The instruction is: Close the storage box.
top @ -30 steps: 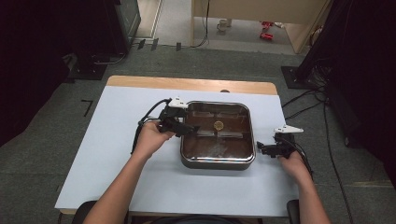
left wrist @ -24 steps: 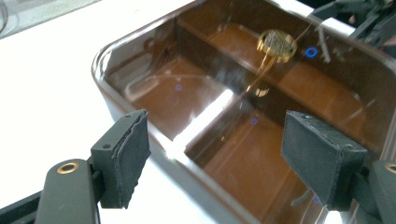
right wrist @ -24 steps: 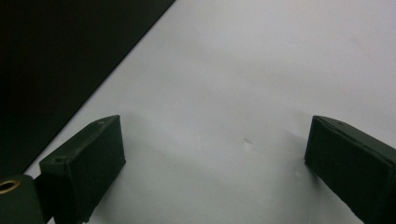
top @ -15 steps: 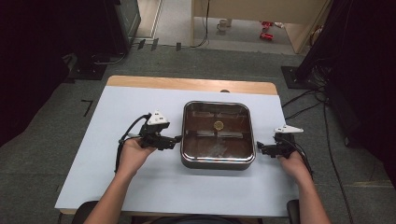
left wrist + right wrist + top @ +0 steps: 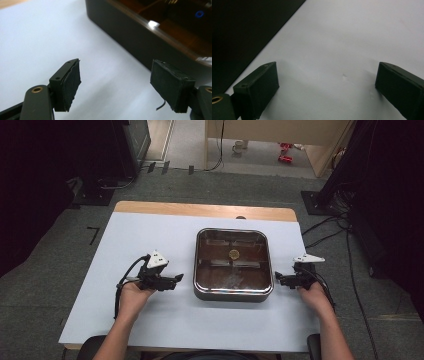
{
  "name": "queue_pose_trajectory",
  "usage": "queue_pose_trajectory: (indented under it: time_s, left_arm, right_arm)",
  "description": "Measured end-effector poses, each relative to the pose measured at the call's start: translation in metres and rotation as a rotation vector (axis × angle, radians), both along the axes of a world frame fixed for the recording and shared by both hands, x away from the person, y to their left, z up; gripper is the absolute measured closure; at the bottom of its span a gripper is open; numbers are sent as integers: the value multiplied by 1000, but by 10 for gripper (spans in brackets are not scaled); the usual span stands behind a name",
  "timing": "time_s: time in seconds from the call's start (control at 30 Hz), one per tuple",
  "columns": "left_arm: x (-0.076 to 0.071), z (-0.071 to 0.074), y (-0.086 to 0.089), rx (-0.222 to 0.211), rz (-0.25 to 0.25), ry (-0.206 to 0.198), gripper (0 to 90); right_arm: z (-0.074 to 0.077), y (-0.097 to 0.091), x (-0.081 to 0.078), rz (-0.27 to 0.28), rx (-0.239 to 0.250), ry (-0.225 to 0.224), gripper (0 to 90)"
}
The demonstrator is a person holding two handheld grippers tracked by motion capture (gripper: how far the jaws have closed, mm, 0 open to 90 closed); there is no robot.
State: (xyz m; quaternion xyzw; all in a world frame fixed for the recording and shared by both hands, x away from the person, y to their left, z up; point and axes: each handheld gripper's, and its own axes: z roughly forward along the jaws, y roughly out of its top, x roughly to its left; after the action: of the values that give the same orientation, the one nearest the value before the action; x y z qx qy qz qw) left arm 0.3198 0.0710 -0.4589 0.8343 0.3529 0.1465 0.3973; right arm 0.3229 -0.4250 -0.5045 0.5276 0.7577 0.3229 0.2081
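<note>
On the left, the left hand-held gripper sits low over the white table, its jaws spread with nothing between them, a little apart from the pan. The square metal pan stands in the middle. Just right of it, the right hand-held gripper is spread and empty too.

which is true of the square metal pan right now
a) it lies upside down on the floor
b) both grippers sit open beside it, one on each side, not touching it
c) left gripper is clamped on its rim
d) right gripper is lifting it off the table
b: in the high view the pan rests on the table between the left gripper and the right gripper, both apart from it with open, empty jaws.
</note>
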Motion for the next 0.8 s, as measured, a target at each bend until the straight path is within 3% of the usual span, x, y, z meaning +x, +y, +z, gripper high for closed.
queue_pose_trajectory:
  time_s: [0.23, 0.3, 0.47, 0.73, 0.8]
  left_arm:
    - [-2, -16, -2, 68, 12, 13, 242]
    - [1, -22, -3, 87, 3, 52, 242]
    - [4, -30, -3, 77, 41, 95, 245]
    - [2, -35, -5, 78, 27, 70, 185]
    - [-2, -38, -8, 78, 56, 40, 174]
  right_arm:
    - [0, 0, 0, 1, -1, 0, 43]
    - [0, 0, 0, 1, -2, 1, 43]
    - [0, 0, 0, 2, -2, 1, 43]
    - [0, 0, 0, 2, -2, 1, 43]
    - [0, 0, 0, 1, -1, 1, 43]
